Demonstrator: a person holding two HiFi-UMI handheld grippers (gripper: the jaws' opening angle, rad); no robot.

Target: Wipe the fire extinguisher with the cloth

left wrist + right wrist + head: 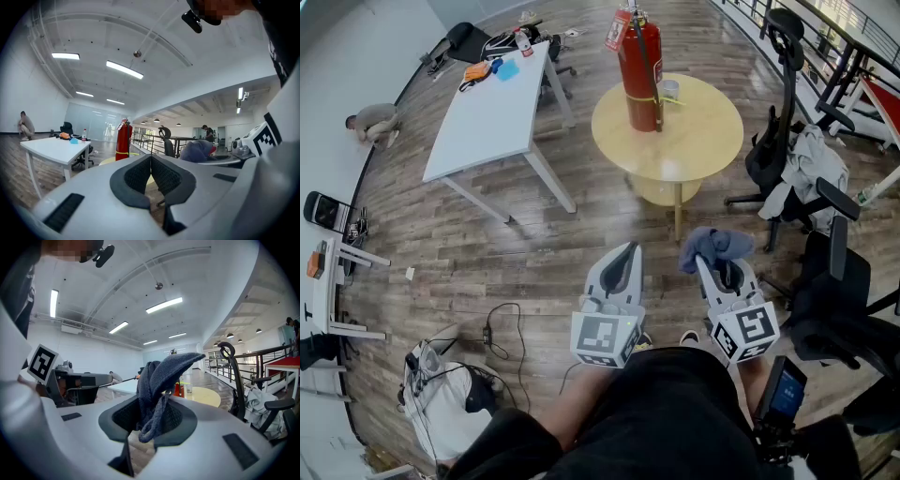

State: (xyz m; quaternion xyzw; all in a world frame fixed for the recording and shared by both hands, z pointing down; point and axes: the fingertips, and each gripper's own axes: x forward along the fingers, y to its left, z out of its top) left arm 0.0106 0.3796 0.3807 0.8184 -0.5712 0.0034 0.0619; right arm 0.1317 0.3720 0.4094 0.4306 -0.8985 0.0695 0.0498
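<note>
In the head view the left tongs [627, 255] sit low in the middle of the frame, held close before the person's dark-clad body, their tip aimed up the frame. The left gripper view shows their jaws pressed together with nothing between them [151, 164]. Just to their right, the right tongs [722, 274] are held level with them and apart from them, aimed the same way. They are clamped on a blue-grey cloth [715, 246] that bunches over the tip and hides it from above. The right gripper view shows what the head view cannot: the cloth [161, 376] stands up from between the jaws, with a folded end drooping down in front.

The red fire extinguisher [641, 73] stands upright on a round yellow desk [712, 141] at the top centre of the frame, well apart from both tongs, with a small cup [670, 90] beside it. In the right gripper view the cloth hides most of it. A long white desk [487, 112] lies at upper left. The hands holding the tongs are out of sight below the marker cubes.
</note>
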